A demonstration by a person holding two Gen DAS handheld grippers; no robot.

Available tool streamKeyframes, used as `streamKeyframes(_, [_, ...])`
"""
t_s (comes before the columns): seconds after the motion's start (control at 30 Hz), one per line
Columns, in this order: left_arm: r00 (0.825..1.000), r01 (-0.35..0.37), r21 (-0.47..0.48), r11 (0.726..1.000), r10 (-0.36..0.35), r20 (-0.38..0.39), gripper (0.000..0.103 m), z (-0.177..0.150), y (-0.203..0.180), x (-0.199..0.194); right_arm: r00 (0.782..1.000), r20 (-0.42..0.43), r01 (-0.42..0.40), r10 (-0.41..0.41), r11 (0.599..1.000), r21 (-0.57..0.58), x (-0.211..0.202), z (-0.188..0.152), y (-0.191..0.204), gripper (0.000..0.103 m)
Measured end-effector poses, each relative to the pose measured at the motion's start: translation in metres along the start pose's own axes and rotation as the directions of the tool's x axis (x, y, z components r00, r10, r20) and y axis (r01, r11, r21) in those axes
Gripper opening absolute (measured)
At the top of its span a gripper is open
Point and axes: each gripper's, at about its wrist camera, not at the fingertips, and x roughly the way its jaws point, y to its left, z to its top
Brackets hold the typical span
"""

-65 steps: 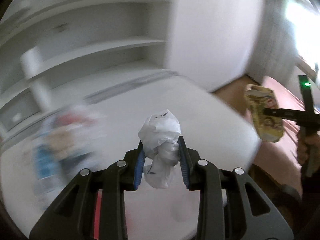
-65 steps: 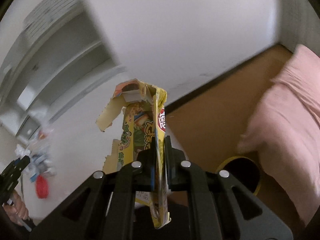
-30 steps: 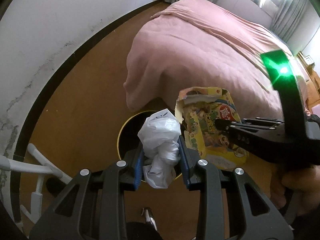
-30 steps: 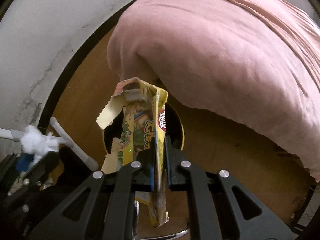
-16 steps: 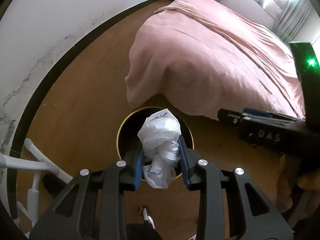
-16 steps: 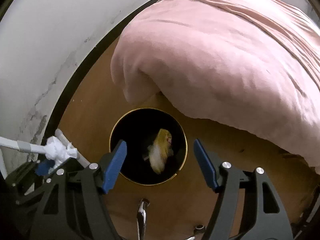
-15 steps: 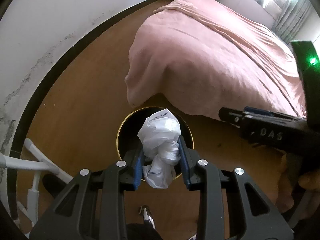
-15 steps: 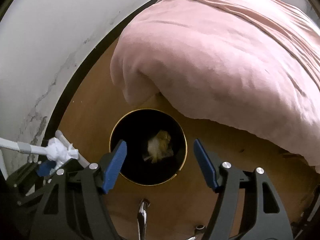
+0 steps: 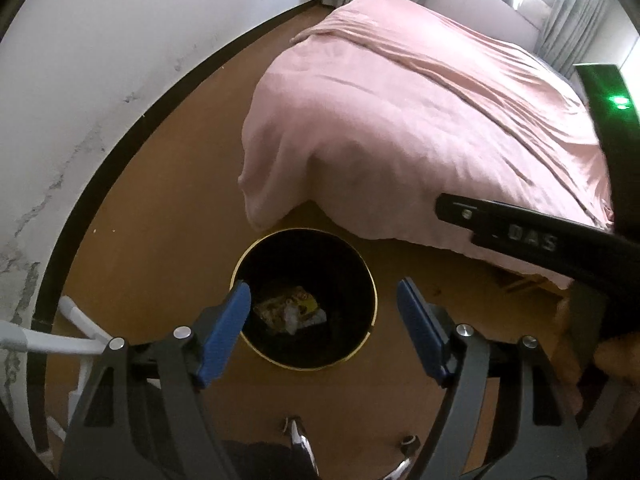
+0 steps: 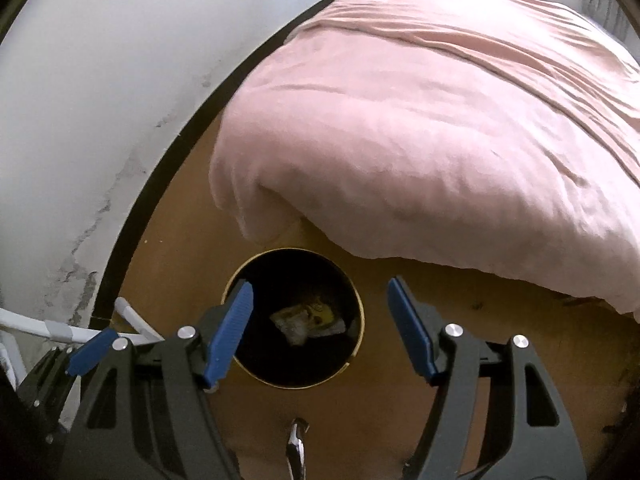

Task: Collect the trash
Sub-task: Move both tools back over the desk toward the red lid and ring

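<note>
- The room is a bedroom with a brown floor (image 9: 160,248), a white wall (image 9: 100,60) with a dark baseboard running from 8 o'clock up to 12 o'clock, and a bed (image 9: 420,120) under a pink cover filling the field from 12 to 3 o'clock.
- The left gripper (image 9: 323,322) hangs above the floor with its blue-padded jaws spread wide and nothing between them.
- Directly past its fingers, framed in the gap, stands a round black bin (image 9: 362,344) with a gold rim, open side up.
- At the bottom of the bin lie a yellow wrapper (image 9: 276,304) and a crumpled white wad (image 9: 292,316), touching each other.
- The bin sits just beside the bed's hanging corner, which lies at its 12 o'clock.
- A white tube frame (image 9: 52,340) stands by the wall at 8 o'clock of the bin.
- In the left view the right gripper's black body shows at 3 o'clock, with a green light (image 9: 618,101) above it.
- The right gripper (image 10: 318,318) is likewise wide open and empty, over the same bin (image 10: 352,352).
- In its view the wrapper (image 10: 324,316) and wad (image 10: 294,328) lie on the bin's bottom.
- A blue pad of the left gripper (image 10: 92,350) shows at 8 o'clock in the right view, near the white frame (image 10: 60,330).
- The bed (image 10: 440,120) spans 12 to 3 o'clock there too, its corner overhanging just beyond the bin.
</note>
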Motion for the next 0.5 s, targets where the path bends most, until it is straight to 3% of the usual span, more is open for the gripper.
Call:
streamKeyframes(0.13, [0.999,-0.024,0.009,1.0,0.024,0.032,0.077,-0.008,-0.006,-0.055,0.999,0.042,-0.031,0.034,0.998,-0.063,-0.027,0.003,0.015,0.068])
streamKeyframes(0.27, [0.989,-0.035,0.033,0.999,0.03,0.143,0.087,-0.028,-0.013,-0.143,0.991,0.112,-0.056,0.079,0.98,-0.191,-0.073,0.003,0.049,0.072])
streamKeyframes(0.4, [0.957,-0.123,-0.004,0.992,0.119,0.266,0.093,-0.064,0.005,-0.235,0.961,0.142,-0.178,0.239,0.921,-0.346,-0.132,-0.014,0.109,0.078])
streamKeyframes(0.5, [0.913,-0.226,-0.098,0.969,0.246,0.327,0.096,-0.103,0.038,-0.297,0.915,0.072,-0.32,0.397,0.822,-0.472,-0.166,-0.04,0.165,0.08])
